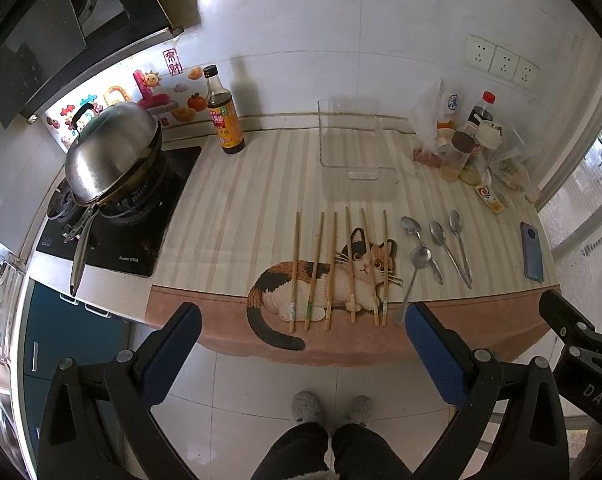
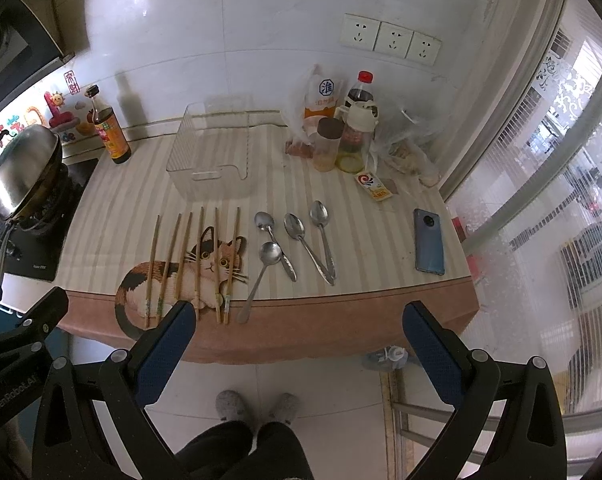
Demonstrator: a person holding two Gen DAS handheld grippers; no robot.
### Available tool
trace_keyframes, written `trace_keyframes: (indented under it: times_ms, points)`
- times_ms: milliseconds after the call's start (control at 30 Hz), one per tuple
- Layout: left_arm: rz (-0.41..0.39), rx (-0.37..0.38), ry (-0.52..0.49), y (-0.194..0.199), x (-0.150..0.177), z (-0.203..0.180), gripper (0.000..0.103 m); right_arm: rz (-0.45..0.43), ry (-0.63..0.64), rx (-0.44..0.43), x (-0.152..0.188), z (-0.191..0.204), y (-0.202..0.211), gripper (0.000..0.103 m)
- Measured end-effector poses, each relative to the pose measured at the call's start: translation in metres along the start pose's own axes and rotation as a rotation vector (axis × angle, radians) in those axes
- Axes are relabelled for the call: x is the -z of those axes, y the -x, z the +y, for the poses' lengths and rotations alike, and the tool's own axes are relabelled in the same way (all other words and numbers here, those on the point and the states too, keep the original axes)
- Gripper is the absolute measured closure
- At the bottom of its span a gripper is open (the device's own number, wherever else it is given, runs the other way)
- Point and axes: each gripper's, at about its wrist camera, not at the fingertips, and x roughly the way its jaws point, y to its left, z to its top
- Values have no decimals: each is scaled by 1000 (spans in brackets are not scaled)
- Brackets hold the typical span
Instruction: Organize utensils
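Six chopsticks (image 1: 333, 268) lie near-to-far on the cat mat, directly ahead of the spread, empty left gripper (image 1: 301, 344), while four spoons (image 2: 297, 240) sit rightward, ahead of the equally spread right gripper (image 2: 301, 340).

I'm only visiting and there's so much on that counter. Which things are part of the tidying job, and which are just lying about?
Part of the job:
chopsticks, six in a row
spoons, four beside them
clear bin, likely where they go

Just lying about:
phone
sauce bottle
wok on the stove
jars and bags by the wall
small packet
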Motion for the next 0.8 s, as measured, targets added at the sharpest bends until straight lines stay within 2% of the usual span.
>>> trace_keyframes:
  times_ms: [800]
  points:
    - [2, 4, -4, 0, 1, 1, 0, -3, 5, 2, 3, 3, 1, 0]
